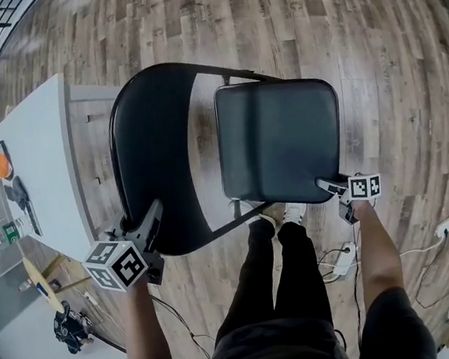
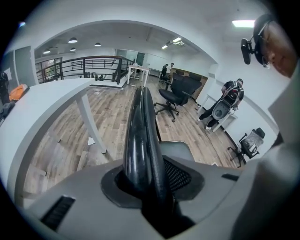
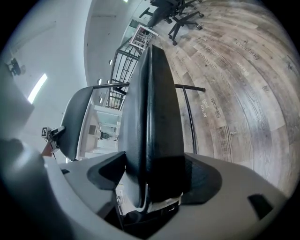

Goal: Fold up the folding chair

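One black folding chair [image 1: 278,152] stood unfolded on the wooden floor [image 1: 371,53], just ahead of the person's shoes [image 1: 281,215]. Its padded seat [image 1: 280,104] was level. Its curved backrest [image 1: 153,151] was on the side toward the white surface [image 1: 40,155].

The left hand-held gripper [image 1: 152,215] was closed on the backrest's rim, at the end nearest the person. The right hand-held gripper [image 1: 326,183] was clamped on the seat's near corner, on the side of the chair away from the surface.

In the head view the jaws were small and partly covered by the marker cubes. The left gripper view showed the glossy rim running up between its pads and pressed by them. The right gripper view showed the seat's edge wedged between its own pads.

Only the left gripper view showed what lay beyond the chair: black office chairs [image 2: 176,93] and a dark railing [image 2: 89,65]. Only the head view showed a power strip [image 1: 342,259] on the floor beside the chair.
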Tool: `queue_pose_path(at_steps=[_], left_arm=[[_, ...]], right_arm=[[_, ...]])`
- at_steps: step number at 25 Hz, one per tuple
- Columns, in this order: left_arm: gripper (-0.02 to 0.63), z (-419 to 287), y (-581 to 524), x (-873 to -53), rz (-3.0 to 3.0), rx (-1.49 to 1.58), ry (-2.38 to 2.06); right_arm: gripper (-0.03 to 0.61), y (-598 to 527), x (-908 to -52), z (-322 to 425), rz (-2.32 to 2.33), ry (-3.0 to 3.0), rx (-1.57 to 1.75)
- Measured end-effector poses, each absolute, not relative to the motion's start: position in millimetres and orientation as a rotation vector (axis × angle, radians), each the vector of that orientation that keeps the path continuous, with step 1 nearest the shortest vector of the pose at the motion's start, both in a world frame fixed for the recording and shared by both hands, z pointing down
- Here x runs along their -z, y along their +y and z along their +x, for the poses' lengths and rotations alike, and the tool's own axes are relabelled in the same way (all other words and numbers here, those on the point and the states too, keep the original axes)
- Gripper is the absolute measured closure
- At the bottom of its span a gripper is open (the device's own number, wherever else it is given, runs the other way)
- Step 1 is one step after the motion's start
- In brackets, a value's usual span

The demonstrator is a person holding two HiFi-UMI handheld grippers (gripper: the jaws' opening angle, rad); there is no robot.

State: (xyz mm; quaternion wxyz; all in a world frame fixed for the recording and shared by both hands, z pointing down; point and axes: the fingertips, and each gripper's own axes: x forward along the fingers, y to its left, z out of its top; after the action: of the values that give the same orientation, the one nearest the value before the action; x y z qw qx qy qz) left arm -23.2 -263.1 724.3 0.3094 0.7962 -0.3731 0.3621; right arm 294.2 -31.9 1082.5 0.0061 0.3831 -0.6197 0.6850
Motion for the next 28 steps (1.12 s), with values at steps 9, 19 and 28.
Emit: queue_pose_path(at_steps=[9,19,28], left_arm=[[0.508,-31.3,-264.0,-671.5,2.097,-0.935,-0.981],[0.529,-53.4,-276.1,-608.7,2.118,-0.891,-0.977],[0.54,-73.1,-278.5,-557.1,2.162,-0.901,-0.995]], right_arm=[[0.235,-46.2,-1003.8,258.8,1.182,-1.977,-2.145],[0.236,-83.2,-887.1,191.1,1.139,-2.084,-2.15],[0.236,-120.8,-784.1,104.4,1.102,-2.231,-2.163]])
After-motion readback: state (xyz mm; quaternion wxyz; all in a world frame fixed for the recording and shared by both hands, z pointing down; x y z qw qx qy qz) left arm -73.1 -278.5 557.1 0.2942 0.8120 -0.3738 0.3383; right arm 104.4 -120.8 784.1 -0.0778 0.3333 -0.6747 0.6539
